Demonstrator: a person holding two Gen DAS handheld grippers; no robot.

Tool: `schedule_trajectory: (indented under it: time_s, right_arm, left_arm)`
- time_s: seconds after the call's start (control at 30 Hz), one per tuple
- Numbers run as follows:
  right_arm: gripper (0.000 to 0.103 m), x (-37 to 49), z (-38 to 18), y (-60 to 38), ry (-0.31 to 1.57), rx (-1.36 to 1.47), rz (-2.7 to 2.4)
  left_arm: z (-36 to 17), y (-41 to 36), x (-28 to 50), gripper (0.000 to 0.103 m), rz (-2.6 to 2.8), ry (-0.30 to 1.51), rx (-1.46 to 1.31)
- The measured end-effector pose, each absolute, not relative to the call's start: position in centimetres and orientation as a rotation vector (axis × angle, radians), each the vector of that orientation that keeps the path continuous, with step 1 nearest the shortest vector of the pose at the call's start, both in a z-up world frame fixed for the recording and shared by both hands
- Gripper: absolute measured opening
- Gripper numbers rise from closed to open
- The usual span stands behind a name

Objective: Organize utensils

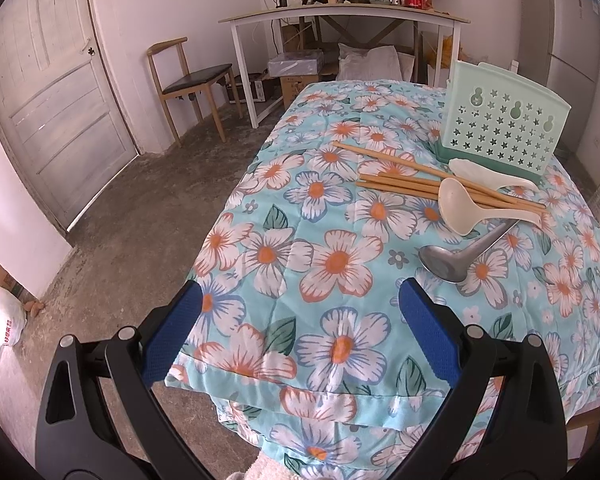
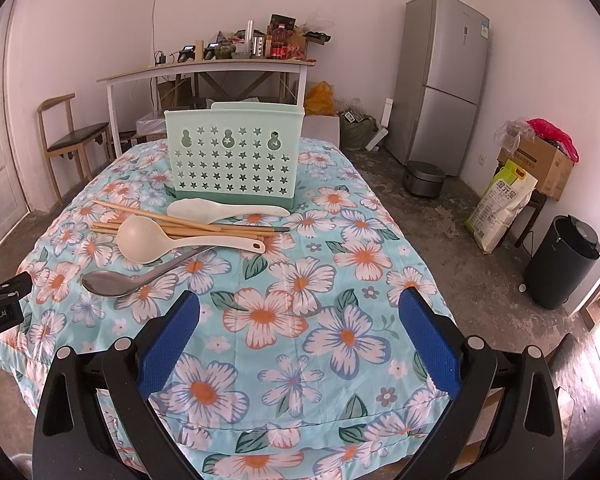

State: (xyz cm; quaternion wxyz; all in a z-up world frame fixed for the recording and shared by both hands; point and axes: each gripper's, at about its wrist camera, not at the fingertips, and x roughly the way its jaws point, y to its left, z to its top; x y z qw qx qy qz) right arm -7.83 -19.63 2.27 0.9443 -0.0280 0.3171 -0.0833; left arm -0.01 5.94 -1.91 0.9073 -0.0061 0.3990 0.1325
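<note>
The utensils lie in a loose pile just in front of the pale green holder [image 2: 234, 155] on the floral cloth [image 2: 300, 320]: wooden chopsticks [image 2: 148, 216], a white rice paddle [image 2: 220, 209], a cream ladle [image 2: 148, 239] resting across the chopsticks, and a metal spoon [image 2: 112, 282] nearest. All look light and stiff, the smooth plastic and metal probably slippery, so the slim handles seem the best hold, while the soft quilted cloth may give underfoot. Both the left gripper [image 1: 300, 336] and right gripper [image 2: 300, 340] hang spread wide and empty over bare cloth near the table's front edge, with free room ahead.
</note>
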Motion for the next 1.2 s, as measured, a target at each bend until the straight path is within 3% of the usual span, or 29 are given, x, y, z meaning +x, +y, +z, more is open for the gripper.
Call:
schedule_trajectory:
  time_s: [0.5,0.83,1.2]
  right_arm:
    - [0.097,-7.0,1.1,-20.3,0.686,-0.027,-0.160]
    - [0.097,-4.6,-1.8,-21.1,0.759,0.023,-0.130]
    - [0.097,-1.9,-4.5,-21.3,0.821,0.063,-0.070]
  left_arm:
    - [-3.5,5.0,1.9,0.095,0.242,0.882,0.022]
    - [-7.9,2.7,5.5,0.095,0.120,1.008,0.090]
    - [-9.4,3.6,6.8,0.096,-0.014,0.956,0.010]
